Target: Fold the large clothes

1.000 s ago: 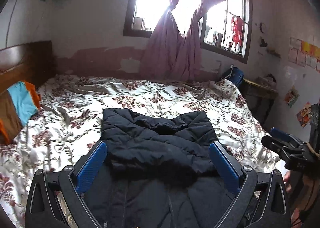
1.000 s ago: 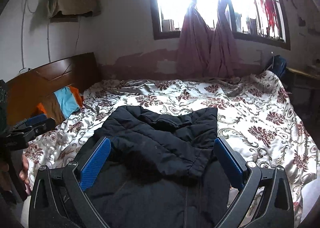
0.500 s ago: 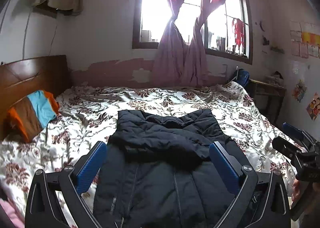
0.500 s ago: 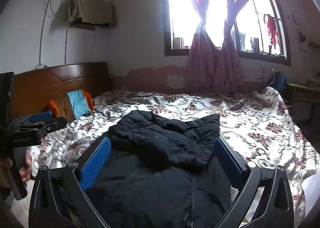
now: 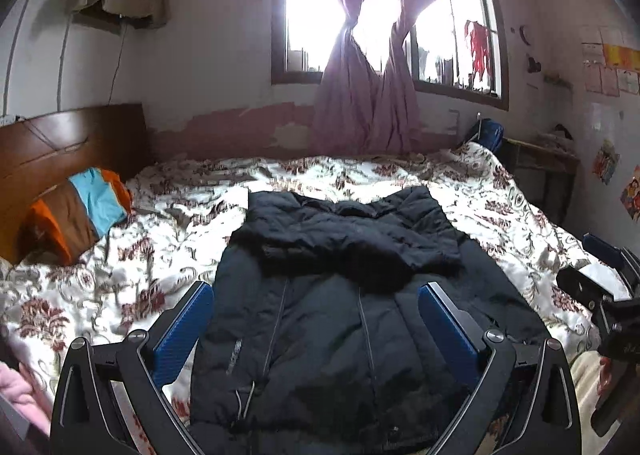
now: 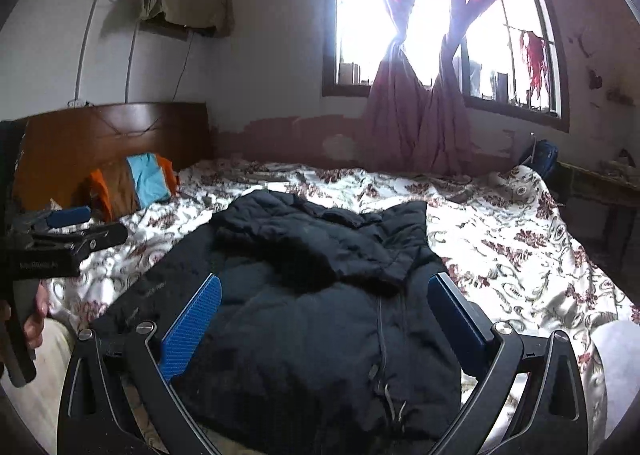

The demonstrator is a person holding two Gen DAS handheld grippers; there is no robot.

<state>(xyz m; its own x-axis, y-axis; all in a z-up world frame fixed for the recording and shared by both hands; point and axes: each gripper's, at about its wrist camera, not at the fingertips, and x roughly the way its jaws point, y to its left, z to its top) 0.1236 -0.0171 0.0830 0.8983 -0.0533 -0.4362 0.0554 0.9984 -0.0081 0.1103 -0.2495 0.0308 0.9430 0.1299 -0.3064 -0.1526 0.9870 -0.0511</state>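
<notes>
A large black padded jacket [image 5: 336, 319] lies flat on the bed, hem toward me, its sleeves or top folded across the chest. In the right wrist view the same jacket [image 6: 320, 295] fills the foreground. My left gripper [image 5: 316, 319] hangs open above the jacket's lower half, blue pads wide apart, nothing between them. My right gripper [image 6: 324, 319] is also open over the jacket and holds nothing. Each gripper shows at the edge of the other's view: the right gripper [image 5: 604, 283] at far right, the left gripper [image 6: 68, 231] at far left, held by a hand [image 6: 34, 323].
The bed's floral cover [image 5: 168, 239] spreads around the jacket. An orange, brown and blue pillow [image 5: 76, 215] leans on the wooden headboard [image 5: 60, 147] at left. A window with pink curtains [image 5: 372, 95] is behind; a desk [image 5: 540, 159] stands at right.
Both grippers have pulled back and risen away from the jacket, so more of its lower half and the room show. The jacket lies still; both grippers stayed open.
</notes>
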